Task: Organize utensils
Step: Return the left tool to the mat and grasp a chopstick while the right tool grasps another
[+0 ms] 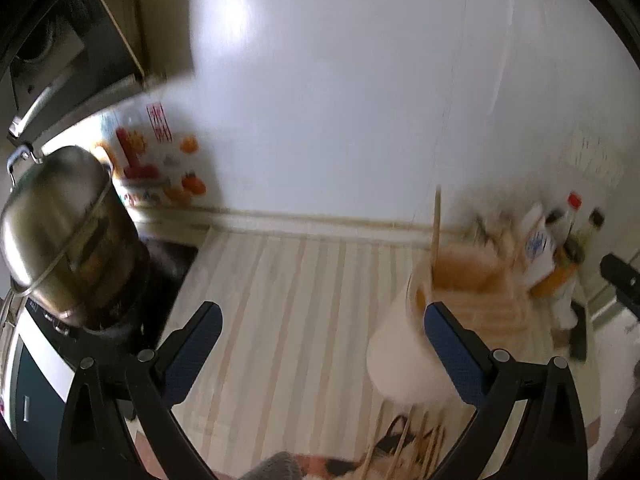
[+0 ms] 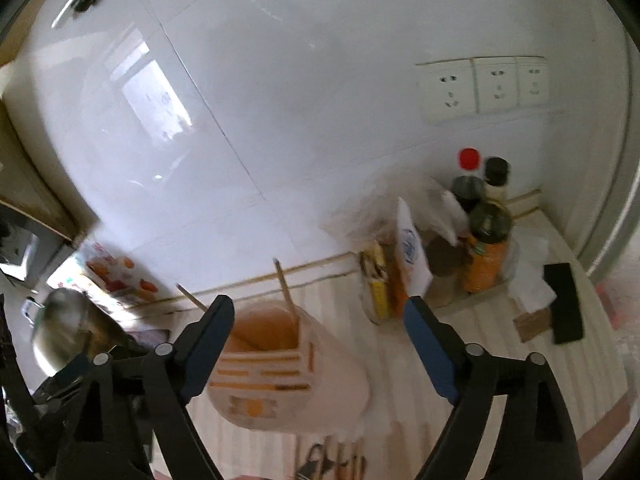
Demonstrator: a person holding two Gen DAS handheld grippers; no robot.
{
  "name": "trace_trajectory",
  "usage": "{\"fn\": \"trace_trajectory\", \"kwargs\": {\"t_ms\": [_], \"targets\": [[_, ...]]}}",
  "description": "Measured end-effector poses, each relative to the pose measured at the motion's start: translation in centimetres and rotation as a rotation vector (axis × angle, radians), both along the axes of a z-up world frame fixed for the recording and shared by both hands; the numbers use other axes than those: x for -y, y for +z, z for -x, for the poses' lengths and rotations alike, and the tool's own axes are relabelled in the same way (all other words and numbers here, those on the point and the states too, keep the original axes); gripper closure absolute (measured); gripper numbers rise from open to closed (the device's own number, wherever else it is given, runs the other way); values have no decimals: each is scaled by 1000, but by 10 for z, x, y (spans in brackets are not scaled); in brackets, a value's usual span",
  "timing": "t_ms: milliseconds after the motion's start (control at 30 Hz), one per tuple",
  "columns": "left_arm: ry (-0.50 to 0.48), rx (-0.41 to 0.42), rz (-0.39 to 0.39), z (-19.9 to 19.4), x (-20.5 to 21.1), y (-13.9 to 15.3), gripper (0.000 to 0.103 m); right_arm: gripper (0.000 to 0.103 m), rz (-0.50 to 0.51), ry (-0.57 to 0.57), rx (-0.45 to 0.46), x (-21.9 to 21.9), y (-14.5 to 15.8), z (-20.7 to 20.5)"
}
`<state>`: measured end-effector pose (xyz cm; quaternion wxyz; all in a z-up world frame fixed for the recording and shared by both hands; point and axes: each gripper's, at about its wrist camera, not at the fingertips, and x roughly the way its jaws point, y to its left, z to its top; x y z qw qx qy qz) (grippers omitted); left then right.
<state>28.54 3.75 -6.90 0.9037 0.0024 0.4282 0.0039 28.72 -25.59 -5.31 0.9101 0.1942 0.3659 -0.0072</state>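
A white utensil holder with an orange inside (image 2: 280,364) stands on the striped counter, with two wooden chopsticks (image 2: 286,288) sticking up from it. It also shows in the left wrist view (image 1: 404,344), with one chopstick (image 1: 436,224). My right gripper (image 2: 318,316) is open and empty just above and in front of the holder. My left gripper (image 1: 322,320) is open and empty to the left of the holder. Several loose wooden chopsticks and utensils (image 1: 412,448) lie on the counter in front of the holder, blurred.
A steel pot with lid (image 1: 60,232) sits on a black cooktop at the left. Sauce bottles and packets (image 2: 480,232) cluster against the white wall at the right. A black block (image 2: 564,304) lies at the far right. Wall sockets (image 2: 480,88) sit above.
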Motion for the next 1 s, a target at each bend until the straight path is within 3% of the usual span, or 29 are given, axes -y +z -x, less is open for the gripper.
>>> {"fn": "trace_trajectory", "kwargs": {"t_ms": [133, 333, 500, 567, 733, 1000], "targets": [[-25, -104, -27, 12, 6, -44, 0, 14, 28, -14, -61, -1, -22, 17], [-80, -303, -60, 29, 16, -122, 3, 15, 5, -31, -231, 6, -82, 39], [-122, -458, -41, 41, 25, -174, 24, 29, -30, -38, -369, 14, -136, 57], [-140, -490, -39, 44, 32, -188, 26, 37, -38, -40, -429, 17, -159, 63], [-193, -544, -57, 48, 52, -214, 31, 48, -17, -50, -537, 23, -204, 74], [-238, -588, -95, 52, 74, -238, 58, 64, 32, -32, -665, 28, -249, 80]]}}
